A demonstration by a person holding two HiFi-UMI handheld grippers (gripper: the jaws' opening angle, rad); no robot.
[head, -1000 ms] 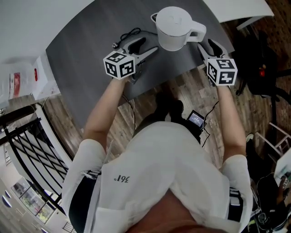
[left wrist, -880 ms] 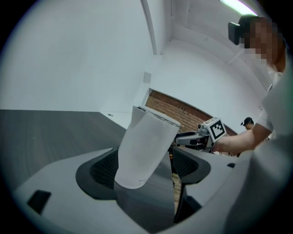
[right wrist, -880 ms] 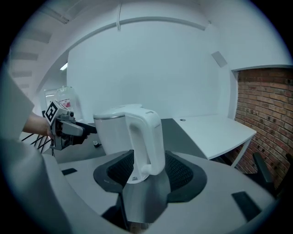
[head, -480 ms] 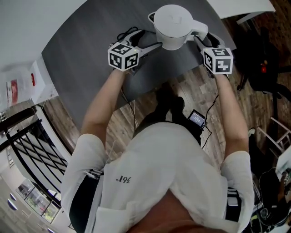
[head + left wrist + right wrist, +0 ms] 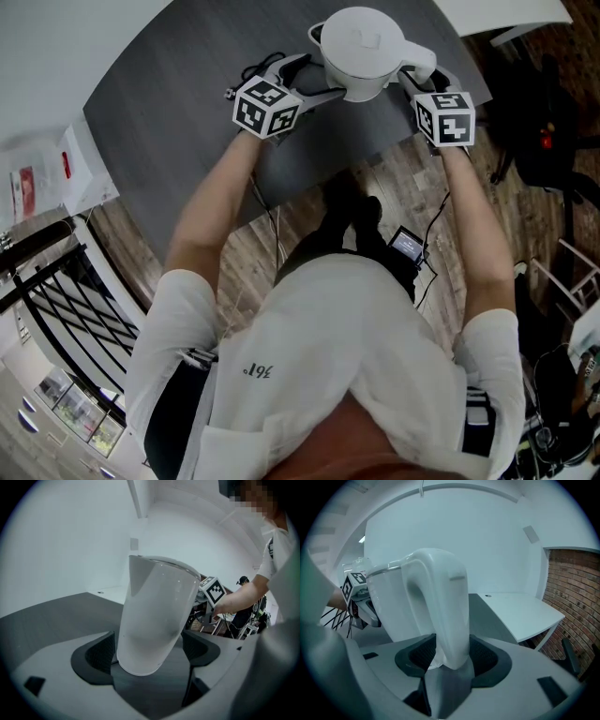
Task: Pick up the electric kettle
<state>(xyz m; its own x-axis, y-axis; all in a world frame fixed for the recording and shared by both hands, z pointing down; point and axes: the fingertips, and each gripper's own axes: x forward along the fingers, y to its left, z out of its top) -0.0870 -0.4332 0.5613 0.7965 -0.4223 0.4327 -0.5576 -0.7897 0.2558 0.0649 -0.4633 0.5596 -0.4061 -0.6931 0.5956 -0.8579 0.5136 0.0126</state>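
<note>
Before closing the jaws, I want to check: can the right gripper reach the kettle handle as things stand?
Probably yes: the right gripper, its jaws just opened wider, straddles the kettle handle with nothing blocking.

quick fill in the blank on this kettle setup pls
1. The white kettle stands on a dark grey ___.
2. The left tool has the kettle's ___ between its open jaws.
3. The right tool has the kettle's ___ between its open jaws.
Missing words: table; body; handle.
Both tools' jaws have just been opening.
</note>
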